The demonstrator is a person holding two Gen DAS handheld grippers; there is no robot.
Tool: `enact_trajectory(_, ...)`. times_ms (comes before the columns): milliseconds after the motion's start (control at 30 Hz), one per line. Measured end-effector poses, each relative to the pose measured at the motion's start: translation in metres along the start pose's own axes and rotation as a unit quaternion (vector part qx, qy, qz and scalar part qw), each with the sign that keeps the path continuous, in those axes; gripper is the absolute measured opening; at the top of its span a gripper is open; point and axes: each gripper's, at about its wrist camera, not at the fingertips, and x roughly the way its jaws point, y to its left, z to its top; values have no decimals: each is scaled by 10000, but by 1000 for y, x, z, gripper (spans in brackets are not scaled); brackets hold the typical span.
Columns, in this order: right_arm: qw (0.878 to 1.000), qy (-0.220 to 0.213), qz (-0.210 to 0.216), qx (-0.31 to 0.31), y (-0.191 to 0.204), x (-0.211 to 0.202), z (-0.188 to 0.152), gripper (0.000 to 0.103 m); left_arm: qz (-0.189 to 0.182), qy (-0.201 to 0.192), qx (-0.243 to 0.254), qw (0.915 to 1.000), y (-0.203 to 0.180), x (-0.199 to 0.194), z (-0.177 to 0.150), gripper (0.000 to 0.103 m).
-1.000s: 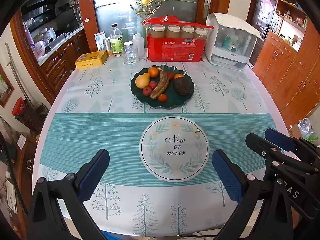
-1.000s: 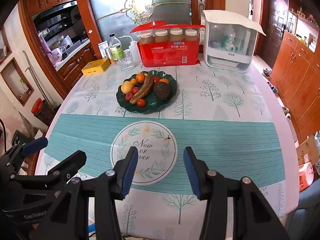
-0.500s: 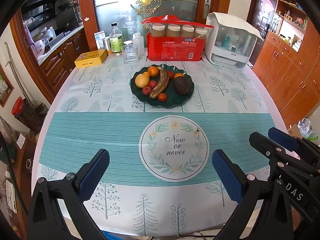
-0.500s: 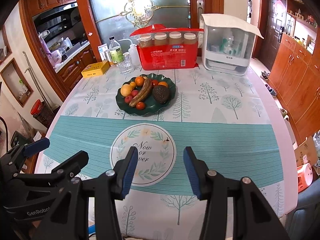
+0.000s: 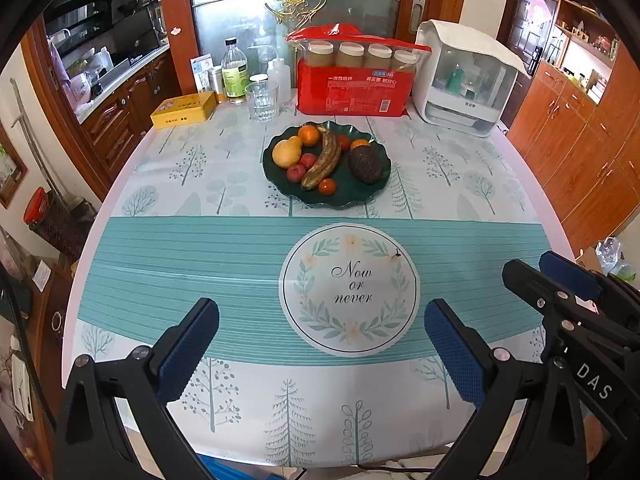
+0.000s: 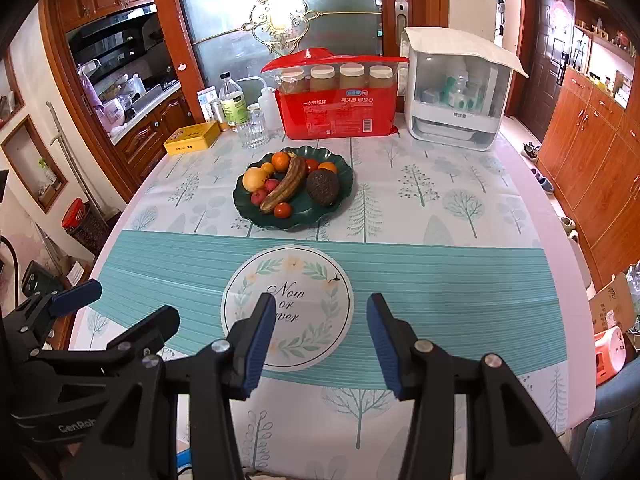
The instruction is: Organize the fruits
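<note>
A dark green plate sits past the table's middle. It holds a brown banana, a dark avocado, a yellow pear, oranges and small red fruits. My left gripper is open and empty over the table's near edge. My right gripper is open and empty beside it; it also shows at the right of the left wrist view. The left gripper shows at the left of the right wrist view.
At the table's back stand a red pack of paper cups, a white storage box, a glass, bottles and a yellow tin. A round "Now or never" print lies on the tablecloth.
Both grippers have drifted slightly; the right gripper has moved a little right in the left wrist view. The fruits have not moved.
</note>
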Motion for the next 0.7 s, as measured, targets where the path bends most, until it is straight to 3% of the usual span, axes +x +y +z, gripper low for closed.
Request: enact_trajectory(700,10000,6,5,2,1,0,-1,48,18,66,-36,10000,6,0,-4,102)
